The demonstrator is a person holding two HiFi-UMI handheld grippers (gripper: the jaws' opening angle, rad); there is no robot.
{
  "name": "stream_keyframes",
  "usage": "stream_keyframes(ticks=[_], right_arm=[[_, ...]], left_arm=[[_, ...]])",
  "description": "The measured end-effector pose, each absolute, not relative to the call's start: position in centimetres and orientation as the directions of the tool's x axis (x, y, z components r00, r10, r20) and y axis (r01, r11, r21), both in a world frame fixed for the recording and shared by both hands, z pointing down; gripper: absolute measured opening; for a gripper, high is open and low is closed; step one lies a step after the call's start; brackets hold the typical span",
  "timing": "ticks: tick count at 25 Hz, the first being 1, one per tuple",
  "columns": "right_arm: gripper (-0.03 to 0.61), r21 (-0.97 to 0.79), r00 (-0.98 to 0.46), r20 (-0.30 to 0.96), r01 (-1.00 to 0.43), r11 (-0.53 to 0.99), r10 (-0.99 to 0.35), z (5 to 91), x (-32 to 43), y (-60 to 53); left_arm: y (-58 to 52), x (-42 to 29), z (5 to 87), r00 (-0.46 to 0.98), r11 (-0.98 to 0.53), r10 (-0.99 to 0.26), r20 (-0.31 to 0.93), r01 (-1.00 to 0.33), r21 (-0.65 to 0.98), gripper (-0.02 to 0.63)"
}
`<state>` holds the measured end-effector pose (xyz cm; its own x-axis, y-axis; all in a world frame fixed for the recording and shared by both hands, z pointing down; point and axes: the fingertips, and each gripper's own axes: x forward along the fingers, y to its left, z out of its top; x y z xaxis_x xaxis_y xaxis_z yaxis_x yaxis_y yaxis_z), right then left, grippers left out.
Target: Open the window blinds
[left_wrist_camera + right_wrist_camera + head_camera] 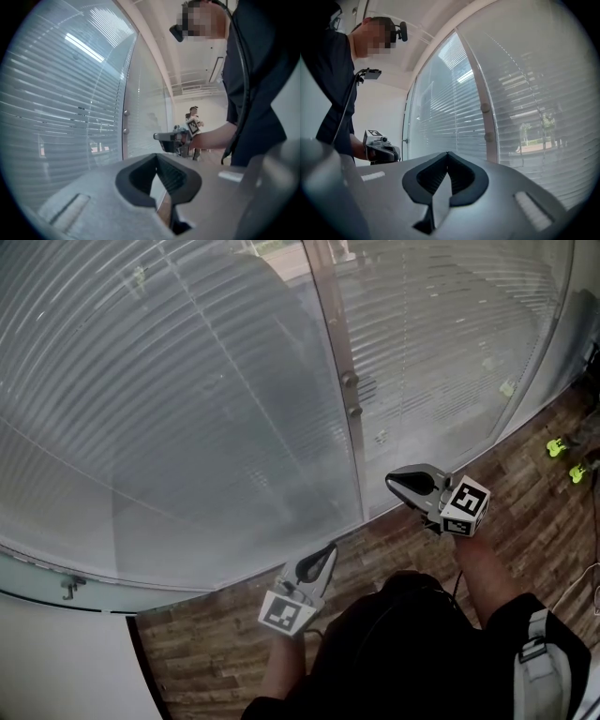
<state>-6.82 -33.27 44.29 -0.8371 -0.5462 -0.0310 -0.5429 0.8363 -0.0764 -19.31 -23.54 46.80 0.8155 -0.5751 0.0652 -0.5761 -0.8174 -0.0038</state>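
Glass wall (pixel 450 334), blinds (pixel 187 381) down. I hold left gripper (pixel 328 549) and right gripper (pixel 394 481) closed, empty. Risk: unopened jaws skidding off the small frame knob (pixel 350 380).

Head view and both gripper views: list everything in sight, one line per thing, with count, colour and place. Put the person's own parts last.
window blinds: two panels, white-grey, lowered across the panes left and right of the post.
post: one, beige-brown, upright between the panes.
knobs: two, grey, on the post, one above the other.
floor: one, brown wood planks, below the window.
small things: two, yellow-green, on the floor at the right edge; too small to name.
left gripper: one, grey with black pads, jaws together, empty, near the glass.
right gripper: one, same colours, jaws together, empty, near the post's foot.
person's top: one, black, bottom of the head view.
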Motion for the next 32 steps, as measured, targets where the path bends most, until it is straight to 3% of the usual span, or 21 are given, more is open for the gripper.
stream_keyframes(ticks=[13,24,32], right_arm=[[0.006,0.066,-0.849,0.011,-0.526,0.848,-0.528,41.3,-6.3,-35.1],[0.006,0.313,-0.759,0.103,-0.589,0.745,-0.643,38.7,-3.9,-38.8],[0.006,0.594,-0.693,0.177,-0.491,0.637,-0.699,35.6,-5.4,-42.4]], left_arm=[[-23.0,-18.0,46.2,0.788,-0.789,-0.613,0.057,-0.614,0.000,0.005],[-22.8,-13.7,45.7,0.788,-0.790,-0.612,0.066,-0.614,-0.004,0.005],[-23.5,-12.6,45.5,0.772,-0.773,-0.634,0.042,-0.634,-0.001,0.003]])
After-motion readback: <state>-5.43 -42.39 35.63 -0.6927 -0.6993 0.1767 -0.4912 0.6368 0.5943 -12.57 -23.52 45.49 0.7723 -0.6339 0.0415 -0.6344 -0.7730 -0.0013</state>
